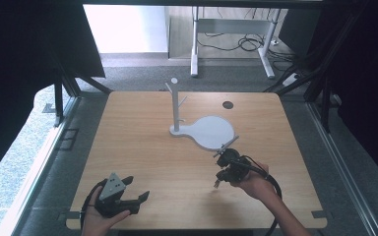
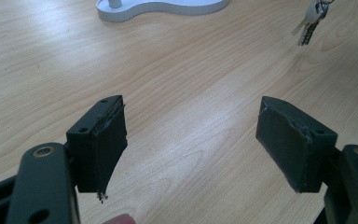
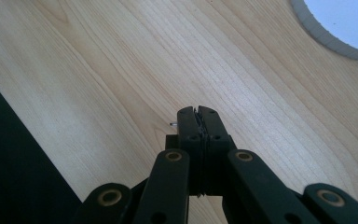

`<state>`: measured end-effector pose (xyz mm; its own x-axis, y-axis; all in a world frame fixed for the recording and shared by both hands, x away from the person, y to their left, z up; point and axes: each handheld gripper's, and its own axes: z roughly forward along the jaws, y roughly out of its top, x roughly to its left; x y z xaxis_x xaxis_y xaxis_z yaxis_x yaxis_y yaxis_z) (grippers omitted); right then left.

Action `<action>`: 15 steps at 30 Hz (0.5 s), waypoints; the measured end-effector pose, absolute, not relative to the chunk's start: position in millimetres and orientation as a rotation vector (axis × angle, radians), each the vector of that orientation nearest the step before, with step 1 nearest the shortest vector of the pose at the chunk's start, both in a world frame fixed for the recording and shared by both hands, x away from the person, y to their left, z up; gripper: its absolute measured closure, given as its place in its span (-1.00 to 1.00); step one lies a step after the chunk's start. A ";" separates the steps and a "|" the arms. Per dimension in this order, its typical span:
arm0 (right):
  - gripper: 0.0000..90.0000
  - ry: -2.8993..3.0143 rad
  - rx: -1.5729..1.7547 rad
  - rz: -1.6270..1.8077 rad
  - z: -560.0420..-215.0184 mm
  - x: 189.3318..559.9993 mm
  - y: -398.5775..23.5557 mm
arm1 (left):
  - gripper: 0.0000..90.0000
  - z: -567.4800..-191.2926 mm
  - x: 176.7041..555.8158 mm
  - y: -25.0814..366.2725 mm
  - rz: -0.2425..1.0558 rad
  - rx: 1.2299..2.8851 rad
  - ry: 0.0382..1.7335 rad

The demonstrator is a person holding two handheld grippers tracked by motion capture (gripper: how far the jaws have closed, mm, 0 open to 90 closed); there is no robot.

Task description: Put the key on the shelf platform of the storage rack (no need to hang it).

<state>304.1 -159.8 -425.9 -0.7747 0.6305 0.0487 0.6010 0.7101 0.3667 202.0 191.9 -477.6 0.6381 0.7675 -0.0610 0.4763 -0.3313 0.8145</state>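
Observation:
A small bunch of keys [image 1: 217, 184] dangles above the wooden table [image 1: 142, 142], hanging under my right gripper [image 1: 221, 172], which is shut on its ring. In the right gripper view the jaws [image 3: 198, 112] are pressed together, and a sliver of metal [image 3: 173, 124] pokes out on their left. The left gripper view shows the keys [image 2: 310, 23] hanging at the top right. My left gripper [image 1: 137, 188] rests near the table's front left edge, open, with nothing between its pads [image 2: 284, 135]. A white peg stand [image 1: 175, 105] with a rounded flat base [image 1: 211, 132] stands mid-table, just beyond the right gripper.
A small dark round spot [image 1: 228, 104] lies on the table at the back right. The stand's base edge [image 2: 168, 7] is ahead of the left gripper, with bare wood between. Desk legs and cables [image 1: 246, 42] are on the floor beyond the table.

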 end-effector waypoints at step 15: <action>0.99 2.815 1.016 0.583 -421.8 310.6 -166.4 | -0.45 -478.8 202.7 191.6 0.424 1.996 0.976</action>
